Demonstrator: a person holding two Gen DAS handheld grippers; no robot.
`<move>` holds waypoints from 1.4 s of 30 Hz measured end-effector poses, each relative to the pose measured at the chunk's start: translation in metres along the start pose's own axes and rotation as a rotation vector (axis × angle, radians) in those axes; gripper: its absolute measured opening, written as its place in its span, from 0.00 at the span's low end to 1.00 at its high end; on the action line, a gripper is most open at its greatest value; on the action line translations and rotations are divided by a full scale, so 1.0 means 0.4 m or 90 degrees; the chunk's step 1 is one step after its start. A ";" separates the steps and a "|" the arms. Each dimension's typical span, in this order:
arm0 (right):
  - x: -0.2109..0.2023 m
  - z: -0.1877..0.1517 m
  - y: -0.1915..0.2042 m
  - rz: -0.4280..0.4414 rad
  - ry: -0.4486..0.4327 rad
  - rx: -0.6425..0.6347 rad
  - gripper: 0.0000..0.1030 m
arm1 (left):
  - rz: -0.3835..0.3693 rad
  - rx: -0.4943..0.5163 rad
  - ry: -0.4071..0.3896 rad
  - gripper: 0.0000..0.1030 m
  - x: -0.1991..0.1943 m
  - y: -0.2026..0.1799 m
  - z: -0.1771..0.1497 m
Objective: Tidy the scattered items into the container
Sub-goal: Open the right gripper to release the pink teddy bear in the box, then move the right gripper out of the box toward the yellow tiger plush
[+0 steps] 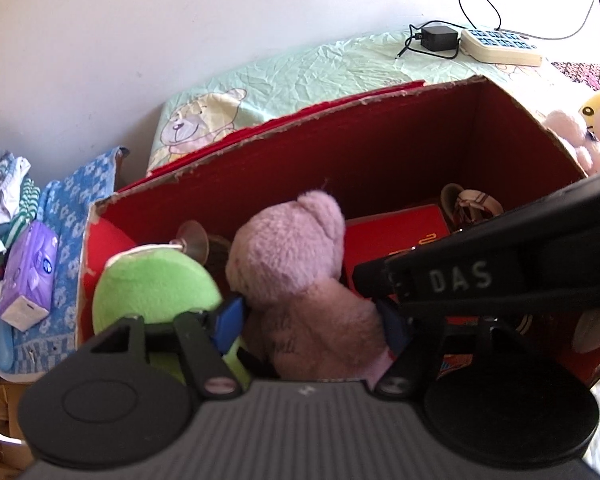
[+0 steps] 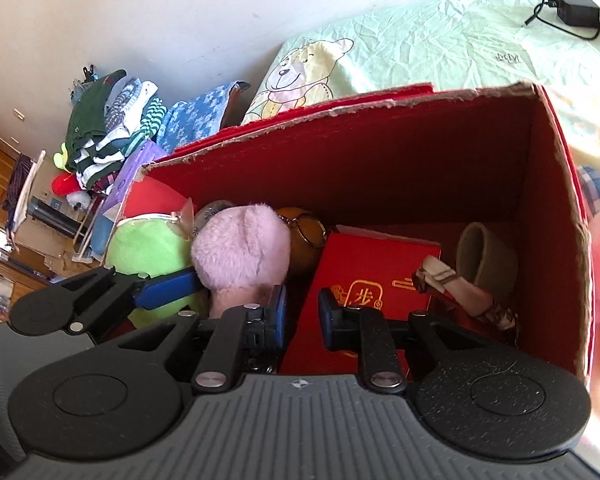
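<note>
Teddy [image 1: 296, 280] sits clamped in left gripper [image 1: 312, 320]; only right view shows right gripper [image 2: 302, 314], jaws narrowly parted, empty.

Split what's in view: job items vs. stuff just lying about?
Job:
- red box
- pink teddy, pinched by left gripper
- green plush and red booklet, already inside
- right gripper, open, empty

Lying about:
- power adapter
- folded clothes
- tissue pack

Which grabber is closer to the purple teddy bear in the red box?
Left. The left gripper has the purple teddy bear squeezed between its fingers over the red box. The right gripper is open and empty, just beside the bear above the red booklet.
</note>
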State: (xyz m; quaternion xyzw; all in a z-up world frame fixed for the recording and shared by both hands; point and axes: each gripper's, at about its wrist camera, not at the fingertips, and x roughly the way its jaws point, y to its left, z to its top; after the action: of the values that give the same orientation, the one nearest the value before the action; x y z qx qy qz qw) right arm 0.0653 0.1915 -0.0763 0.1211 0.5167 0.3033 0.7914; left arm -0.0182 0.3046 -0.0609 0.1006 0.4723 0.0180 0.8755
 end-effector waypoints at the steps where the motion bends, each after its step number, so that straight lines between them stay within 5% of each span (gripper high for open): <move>1: -0.001 -0.002 -0.003 0.003 0.000 0.002 0.20 | 0.003 0.003 -0.001 0.72 0.001 -0.004 -0.001; 42: -0.032 -0.045 0.007 -0.074 -0.055 0.009 0.20 | 0.009 -0.007 -0.023 0.77 0.005 -0.011 -0.002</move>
State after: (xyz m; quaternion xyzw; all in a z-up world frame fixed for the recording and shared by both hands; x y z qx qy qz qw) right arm 0.0447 0.1836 -0.0731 0.1090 0.4905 0.2475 0.8284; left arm -0.0182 0.3006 -0.0638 0.0997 0.4555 0.0247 0.8843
